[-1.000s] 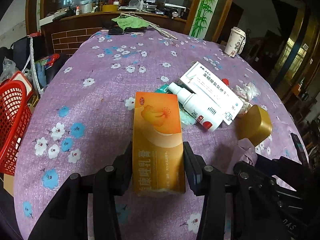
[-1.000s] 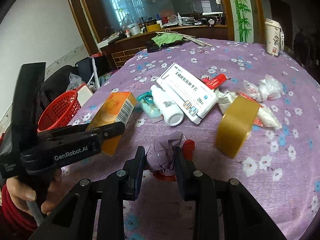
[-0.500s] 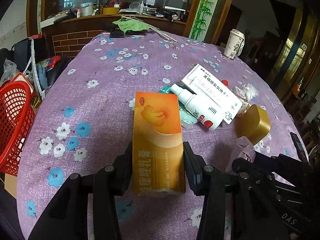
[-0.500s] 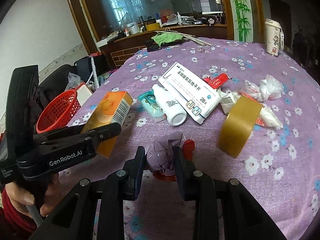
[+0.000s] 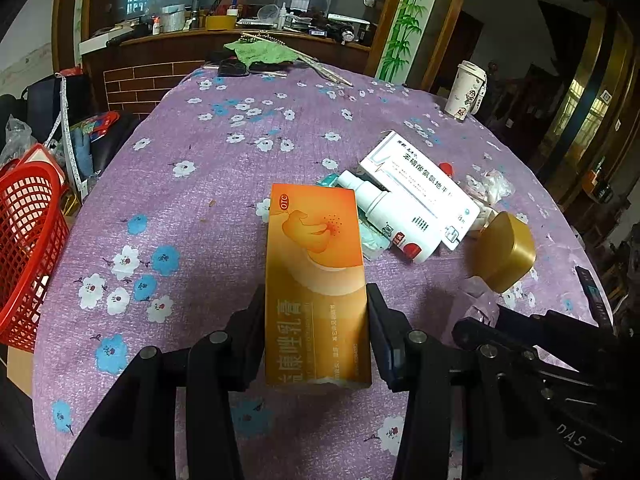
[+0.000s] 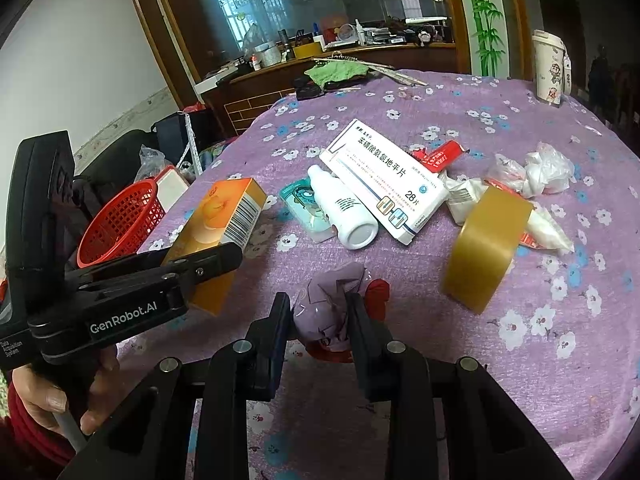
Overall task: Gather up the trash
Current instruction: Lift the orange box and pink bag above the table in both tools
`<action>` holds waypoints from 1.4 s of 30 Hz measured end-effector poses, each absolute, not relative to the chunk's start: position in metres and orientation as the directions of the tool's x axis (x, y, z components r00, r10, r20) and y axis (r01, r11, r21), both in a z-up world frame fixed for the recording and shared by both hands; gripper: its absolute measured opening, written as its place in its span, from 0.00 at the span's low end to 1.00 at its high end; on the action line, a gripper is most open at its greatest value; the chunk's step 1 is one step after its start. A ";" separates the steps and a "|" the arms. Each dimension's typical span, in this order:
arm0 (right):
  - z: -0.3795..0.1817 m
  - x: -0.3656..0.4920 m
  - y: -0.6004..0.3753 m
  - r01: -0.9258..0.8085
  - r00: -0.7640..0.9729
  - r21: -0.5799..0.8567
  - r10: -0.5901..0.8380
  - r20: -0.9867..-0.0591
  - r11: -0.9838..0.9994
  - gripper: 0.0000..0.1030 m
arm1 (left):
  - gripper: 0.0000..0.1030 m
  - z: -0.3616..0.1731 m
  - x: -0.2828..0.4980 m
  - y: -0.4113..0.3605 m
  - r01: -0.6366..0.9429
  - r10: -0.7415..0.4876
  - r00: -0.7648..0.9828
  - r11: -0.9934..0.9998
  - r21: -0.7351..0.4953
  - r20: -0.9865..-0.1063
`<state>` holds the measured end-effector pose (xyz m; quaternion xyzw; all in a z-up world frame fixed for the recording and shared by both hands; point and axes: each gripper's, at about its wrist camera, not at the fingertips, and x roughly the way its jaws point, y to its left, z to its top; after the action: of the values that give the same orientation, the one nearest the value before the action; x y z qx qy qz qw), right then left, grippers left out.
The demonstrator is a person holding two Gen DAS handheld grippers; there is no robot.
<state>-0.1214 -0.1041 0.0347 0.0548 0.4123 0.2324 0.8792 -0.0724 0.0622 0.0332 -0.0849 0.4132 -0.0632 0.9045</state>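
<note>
Both tongs loaded: left tongs (image 5: 316, 340) pinching orange box (image 5: 316, 280) by its long sides, lifted off counter (image 5: 192, 216), right tongs (image 6: 318, 320) clamped on crumpled purple wrapper (image 6: 328, 308), prob so both go to red basket (image 6: 124, 220) beside counter in one trip.

Dim indoor light, coolest from the window (image 6: 256, 8) reflected at the back; soft shadows on the floral tablecloth (image 5: 192, 208); strong fisheye bending and black vignetted corners; centre sharp, far background murky.
</note>
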 end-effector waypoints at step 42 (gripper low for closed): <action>0.044 -0.126 -0.096 -0.368 0.553 0.296 0.464 -0.692 0.881 0.30 | 0.43 0.044 -0.091 0.082 0.027 -0.174 0.683 0.977 -0.214 -0.709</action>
<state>-0.1263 -0.0955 0.0439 0.0581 0.4093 0.2365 0.8793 -0.0906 0.0818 0.0442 -0.0932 0.3942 -0.0553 0.9126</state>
